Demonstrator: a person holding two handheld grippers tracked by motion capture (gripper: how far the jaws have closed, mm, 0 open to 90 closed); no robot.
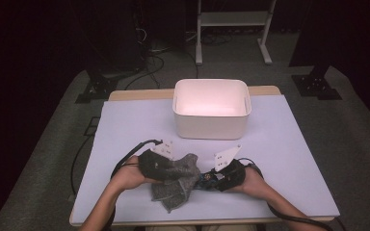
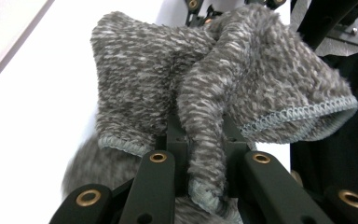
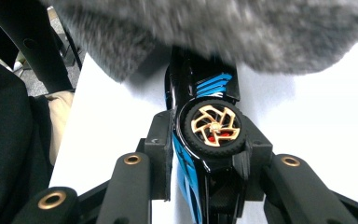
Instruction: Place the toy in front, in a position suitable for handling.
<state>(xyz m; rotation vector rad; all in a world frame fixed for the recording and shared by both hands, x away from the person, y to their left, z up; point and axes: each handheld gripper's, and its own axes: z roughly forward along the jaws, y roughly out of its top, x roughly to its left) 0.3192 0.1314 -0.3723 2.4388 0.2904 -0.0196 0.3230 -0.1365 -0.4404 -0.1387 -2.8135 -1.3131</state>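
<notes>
A grey fuzzy cloth (image 1: 177, 182) lies bunched near the table's front edge, between my two hands. My left gripper (image 1: 175, 168) is shut on a fold of it. In the left gripper view a strip of the cloth (image 2: 214, 70) runs down between the jaws of my left gripper (image 2: 205, 142). My right gripper (image 1: 208, 179) is shut on a black toy car (image 1: 203, 181) with blue stripes. In the right gripper view my right gripper (image 3: 209, 140) has its pads clamped on the car (image 3: 200, 81) at a gold-spoked wheel (image 3: 213, 126). The cloth (image 3: 214, 32) drapes over the car's far end.
A white bin (image 1: 211, 126) stands at the middle back of the table, on a pale sheet (image 1: 289, 159). Beyond the table are cables on the grey floor, black stand feet (image 1: 316, 86) and a white frame (image 1: 233, 19).
</notes>
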